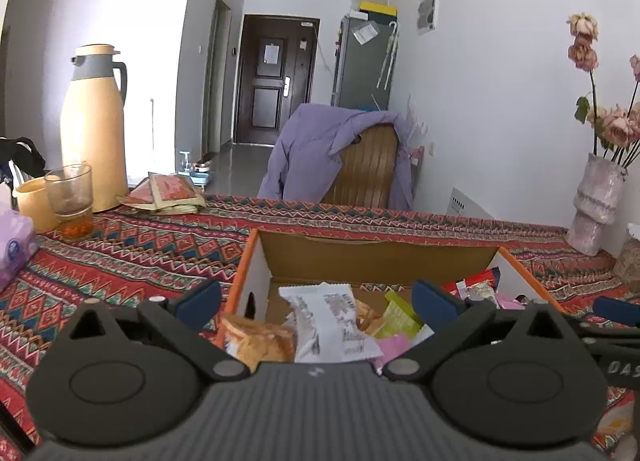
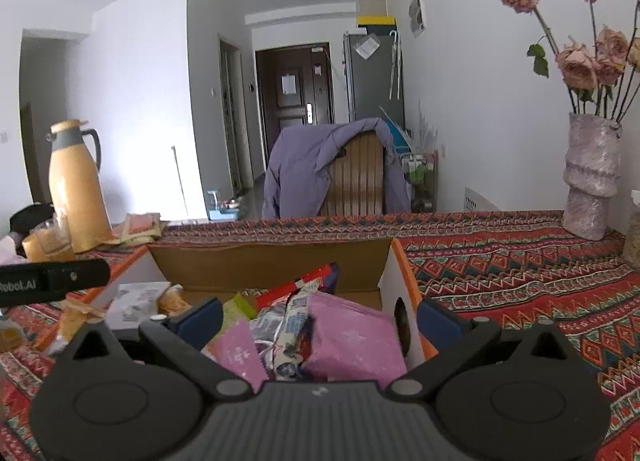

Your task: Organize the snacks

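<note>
An open cardboard box (image 1: 380,257) with orange edges sits on the patterned tablecloth and holds several snack packets. In the left wrist view a white packet (image 1: 332,321), an orange-brown packet (image 1: 256,341) and a yellow-green one (image 1: 400,313) lie inside. My left gripper (image 1: 318,301) is open, its jaws straddling the box's left wall, holding nothing. In the right wrist view the box (image 2: 272,261) holds pink packets (image 2: 352,337), a red one (image 2: 304,285) and a white-blue one (image 2: 292,321). My right gripper (image 2: 320,317) is open, straddling the box's right wall, empty.
A tan thermos (image 1: 94,129), a glass (image 1: 72,197), a yellow cup (image 1: 34,201) and flat red packets (image 1: 168,193) stand far left. A purple tissue pack (image 1: 14,249) is at the left edge. A vase of dried roses (image 2: 592,181) stands far right. A chair with a purple jacket (image 1: 340,157) is behind the table.
</note>
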